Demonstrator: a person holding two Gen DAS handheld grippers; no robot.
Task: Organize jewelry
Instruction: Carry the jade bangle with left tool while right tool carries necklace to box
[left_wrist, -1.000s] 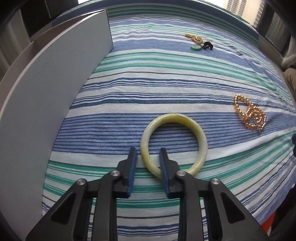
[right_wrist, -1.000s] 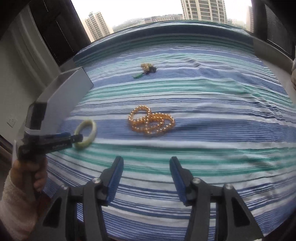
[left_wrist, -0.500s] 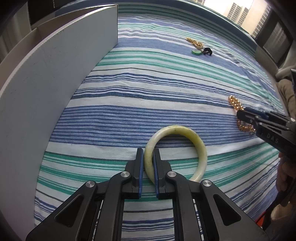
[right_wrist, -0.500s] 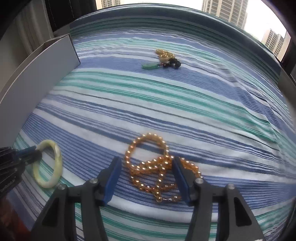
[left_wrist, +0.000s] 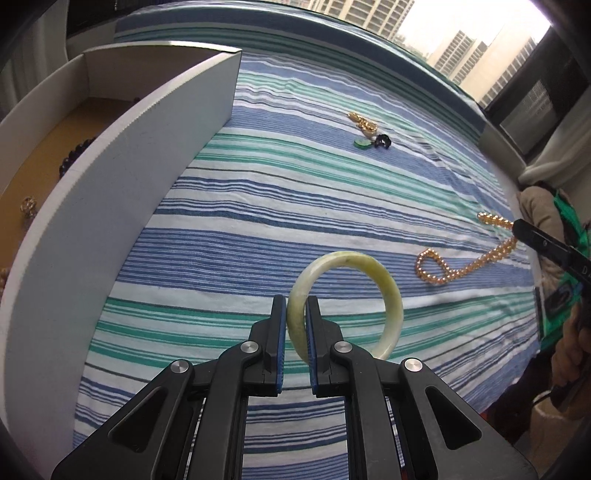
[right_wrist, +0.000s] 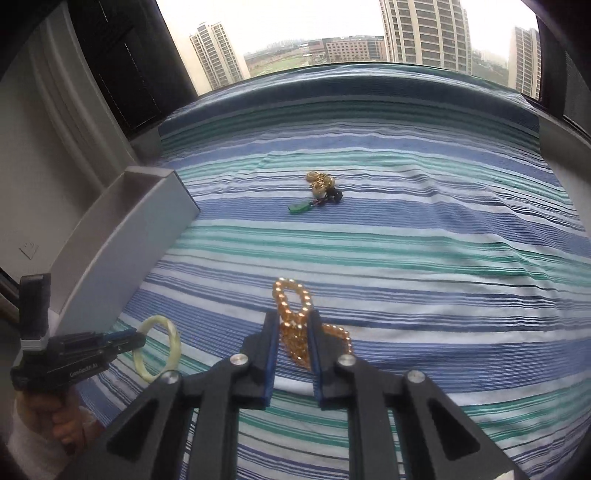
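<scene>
Striped sheet (left_wrist: 332, 192): blue, green and white bands, spread over the whole work surface; every place below is given against it. Left gripper (left_wrist: 296, 314): jaws pressed onto a pale yellow-green bangle (left_wrist: 388, 291), pinching its near-left rim; the bangle stands tilted above the sheet's near part, its shadow on the cloth below. Right gripper (right_wrist: 293, 332): jaws have just been closing and now pinch a gold bead strand (right_wrist: 295, 317); one loop sticks out past the fingertips, the rest trails down toward the sheet's near middle. Box (left_wrist: 122, 177): white-walled, open-topped, at the sheet's left edge, holding dark beads (left_wrist: 74, 157) and a small gold piece (left_wrist: 27, 205) on a tan floor. Small cluster (right_wrist: 321, 188): gold links, a green pendant and a dark bit, lying on the sheet's far middle, well apart from both grippers. A hand (right_wrist: 55, 417) grips the left tool's handle.
</scene>
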